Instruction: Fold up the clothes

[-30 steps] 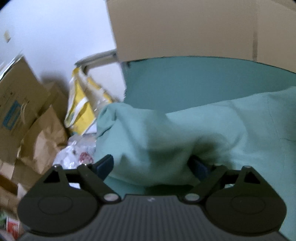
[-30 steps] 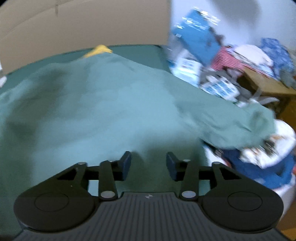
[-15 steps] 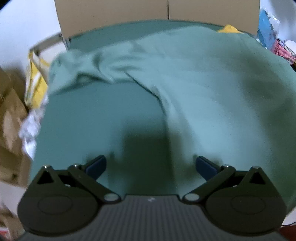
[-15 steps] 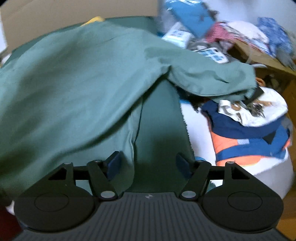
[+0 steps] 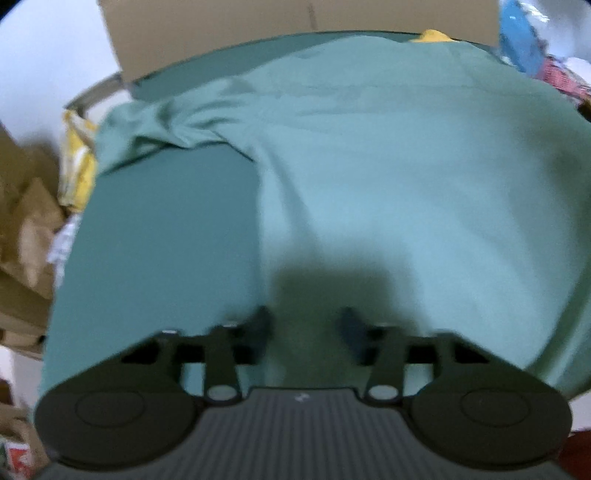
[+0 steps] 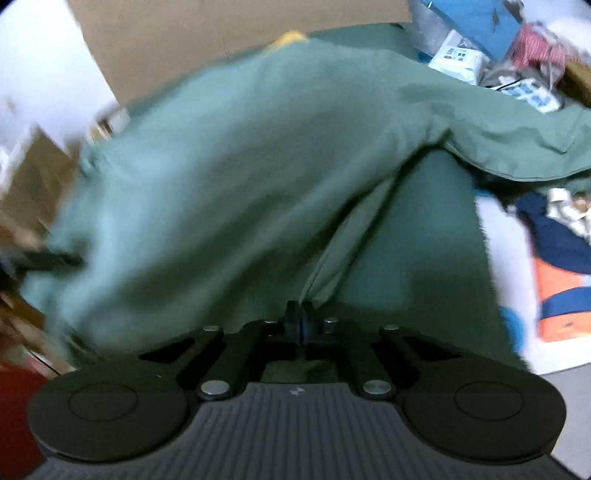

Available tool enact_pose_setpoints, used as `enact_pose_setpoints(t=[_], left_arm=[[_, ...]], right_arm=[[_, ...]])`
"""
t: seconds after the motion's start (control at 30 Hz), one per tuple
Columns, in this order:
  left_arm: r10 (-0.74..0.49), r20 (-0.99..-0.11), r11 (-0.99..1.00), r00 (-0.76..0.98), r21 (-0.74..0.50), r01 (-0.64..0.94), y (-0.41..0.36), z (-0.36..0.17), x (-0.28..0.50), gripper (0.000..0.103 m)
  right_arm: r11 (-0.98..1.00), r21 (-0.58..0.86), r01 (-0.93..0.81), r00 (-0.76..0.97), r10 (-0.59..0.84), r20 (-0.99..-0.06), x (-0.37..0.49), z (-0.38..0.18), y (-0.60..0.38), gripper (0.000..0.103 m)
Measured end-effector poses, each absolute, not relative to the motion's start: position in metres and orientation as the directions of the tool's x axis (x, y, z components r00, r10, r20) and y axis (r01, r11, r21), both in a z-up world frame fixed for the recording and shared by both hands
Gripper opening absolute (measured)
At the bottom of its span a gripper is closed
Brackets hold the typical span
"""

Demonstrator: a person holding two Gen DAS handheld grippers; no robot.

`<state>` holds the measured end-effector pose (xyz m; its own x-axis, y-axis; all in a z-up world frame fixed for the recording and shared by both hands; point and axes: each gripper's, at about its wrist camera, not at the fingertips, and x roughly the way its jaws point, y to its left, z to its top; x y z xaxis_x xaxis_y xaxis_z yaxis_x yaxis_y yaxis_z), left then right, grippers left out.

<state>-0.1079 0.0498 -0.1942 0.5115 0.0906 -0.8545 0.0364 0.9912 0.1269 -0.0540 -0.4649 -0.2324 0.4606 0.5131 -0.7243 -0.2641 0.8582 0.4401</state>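
A light green garment (image 5: pixel 388 177) lies spread over a darker teal table cover (image 5: pixel 162 236), filling most of the far and right side of the left wrist view. Its crumpled sleeve (image 5: pixel 155 136) reaches toward the far left corner of the table. A cardboard panel (image 5: pixel 258 29) stands upright at the far edge, and a bit of yellow cloth (image 5: pixel 434 36) shows just behind the garment there.

The left gripper (image 5: pixel 304 325) sits over the near hem, at the border between garment and bare cover. Its 2 jaws are closing, with green cloth lying in the gap between them, but the pads are still apart and the blur hides whether either one touches the fabric.

The right gripper (image 6: pixel 298 317) has its jaws pressed together, pinching a narrow fold of the garment's (image 6: pixel 229 177) near right edge; a taut crease runs up and away from the fingertips. Right of that fold the teal cover (image 6: pixel 417 240) lies bare, and the other sleeve (image 6: pixel 517 144) hangs past the table's right side.

Beyond the table on the right sits a heap of navy, orange and white clothes (image 6: pixel 557 258), with blue and white boxes (image 6: pixel 458 59) farther off. On the left side, brown cardboard boxes (image 5: pixel 22 229) and a yellow bag (image 5: pixel 75 166) stand against the wall.
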Motion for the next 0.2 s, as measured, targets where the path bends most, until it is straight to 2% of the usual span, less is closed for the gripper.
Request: enact_pose_setpoints(t=[0.1,0.17,0.2], left_arm=[[0.115,-0.831,0.991,0.545,0.136,-0.002,0.064,-0.176,-0.106,0.034],[0.126,-0.811,0.989,0.571,0.148,-0.007,0.074,-0.163,-0.108,0.038],[0.122,-0.801,0.989,0.586,0.15,0.0,0.078,-0.155,-0.112,0.045]], right_arm=[[0.791,0.518,-0.324,0.501,0.608,-0.616,-0.061,-0.193,-0.47,0.002],[0.741,0.574,-0.348,0.535,0.66,-0.527,-0.071,-0.166,-0.481,0.002],[0.712,0.607,-0.352,0.554,0.682,-0.478,-0.078,-0.153,-0.488,0.002]])
